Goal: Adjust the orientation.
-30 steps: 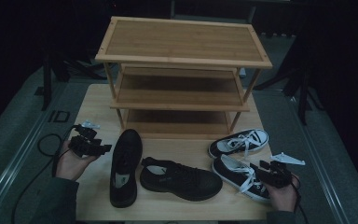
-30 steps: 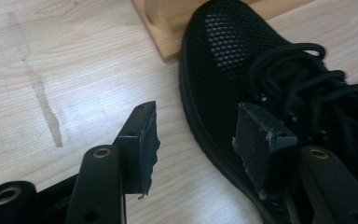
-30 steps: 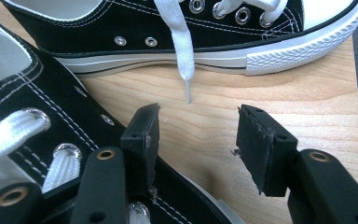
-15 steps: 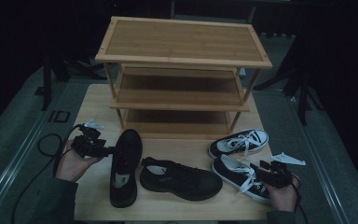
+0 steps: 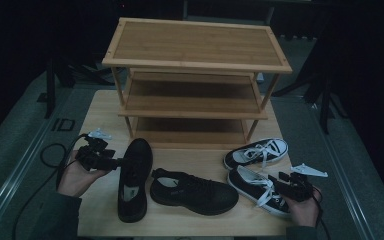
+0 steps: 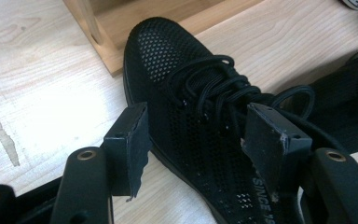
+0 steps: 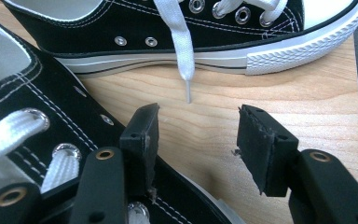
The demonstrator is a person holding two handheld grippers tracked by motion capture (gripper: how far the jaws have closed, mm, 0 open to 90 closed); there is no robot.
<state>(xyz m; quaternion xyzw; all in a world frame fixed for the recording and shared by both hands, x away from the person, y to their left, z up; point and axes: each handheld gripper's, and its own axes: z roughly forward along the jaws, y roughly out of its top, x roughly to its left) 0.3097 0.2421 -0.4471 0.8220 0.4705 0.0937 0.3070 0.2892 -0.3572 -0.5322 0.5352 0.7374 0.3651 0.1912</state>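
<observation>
The left gripper (image 6: 193, 140) is standing wide, its jaws having just been opening, straddling the black mesh lace-up shoe (image 6: 200, 116) lying on the pale wooden table (image 6: 37, 93) by the bamboo rack; since a second ago it has edged toward that shoe, while the right gripper (image 7: 196, 144) is gaping empty beside the black canvas sneaker (image 7: 37, 135)

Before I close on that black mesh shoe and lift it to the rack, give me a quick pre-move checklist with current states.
1. Left hand-held gripper open, jaws just been opening: ok.
2. Black mesh shoe between its jaws: ok.
3. Pads pressing on the shoe: not ok, apart.
4. Laces clear of the pads: cannot tell.
5. Rack shelves free: ok.
6. Right hand-held gripper open over bare table beside the sneakers: ok.
</observation>
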